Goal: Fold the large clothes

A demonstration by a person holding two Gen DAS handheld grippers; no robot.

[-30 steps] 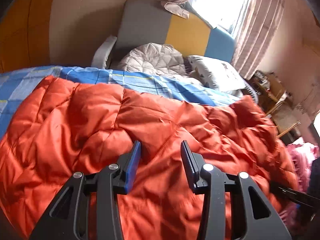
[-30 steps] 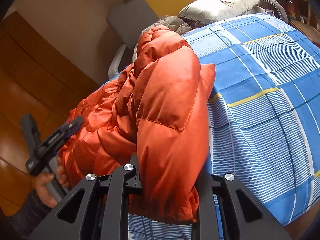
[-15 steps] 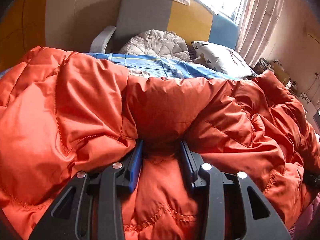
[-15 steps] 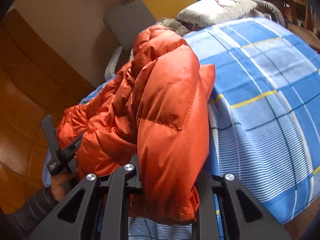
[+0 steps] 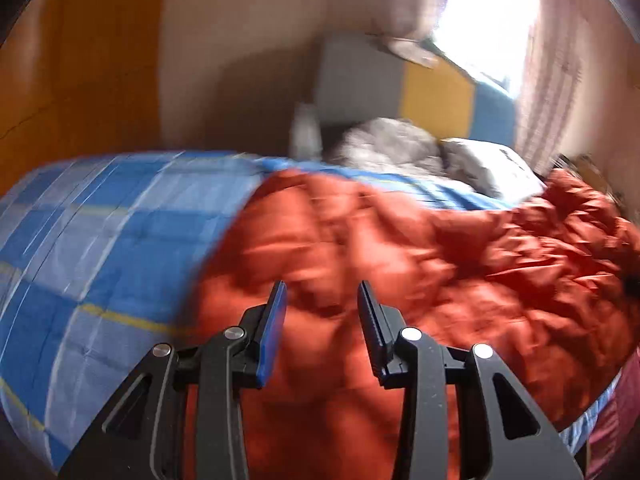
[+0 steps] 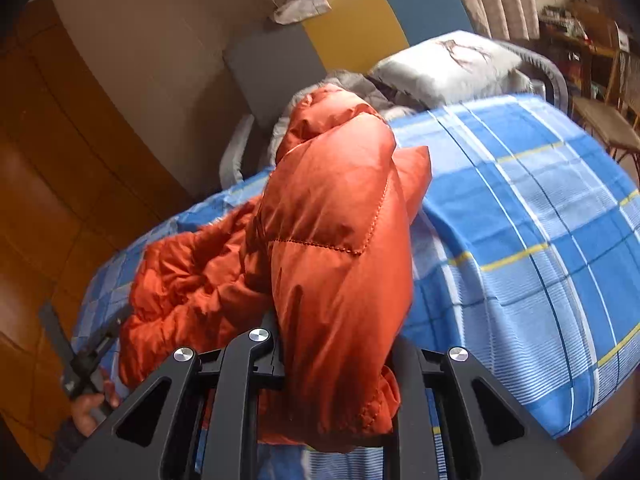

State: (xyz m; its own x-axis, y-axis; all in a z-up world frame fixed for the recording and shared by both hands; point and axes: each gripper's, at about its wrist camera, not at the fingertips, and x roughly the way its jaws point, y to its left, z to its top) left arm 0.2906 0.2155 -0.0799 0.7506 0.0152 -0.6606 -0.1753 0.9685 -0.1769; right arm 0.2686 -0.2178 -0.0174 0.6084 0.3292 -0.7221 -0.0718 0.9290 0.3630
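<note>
Orange puffer jacket (image 6: 336, 240) dominates the scene, spread in a rumpled heap over a bed covered by a blue plaid sheet (image 6: 520, 216); in the right wrist view its long axis runs from the near edge of the bed up toward the headboard (image 6: 352, 28), one quilted section lifted and standing tall while the rest trails off lower left across the sheet. From the left wrist view the jacket (image 5: 420, 272) stretches crosswise, filling the middle and right side of the bed, with bare plaid sheet (image 5: 104, 232) to its left. Beyond it a grey quilted bundle (image 5: 384, 144) and a pale pillow (image 6: 448, 68) lie against the grey, yellow and blue headboard, with curtains (image 5: 560, 60) and a bright window behind. The right tool (image 6: 336, 364) is clamped on a thick fold of the jacket, the padded cloth bulging up between its black arms and hiding the tips. The left tool (image 5: 322, 300) hangs just over the jacket with its jaws parted, nothing pinched between them; that picture is blurred. At the lower left of the right wrist view a hand (image 6: 90, 408) holds the left tool beside the jacket's trailing edge.
</note>
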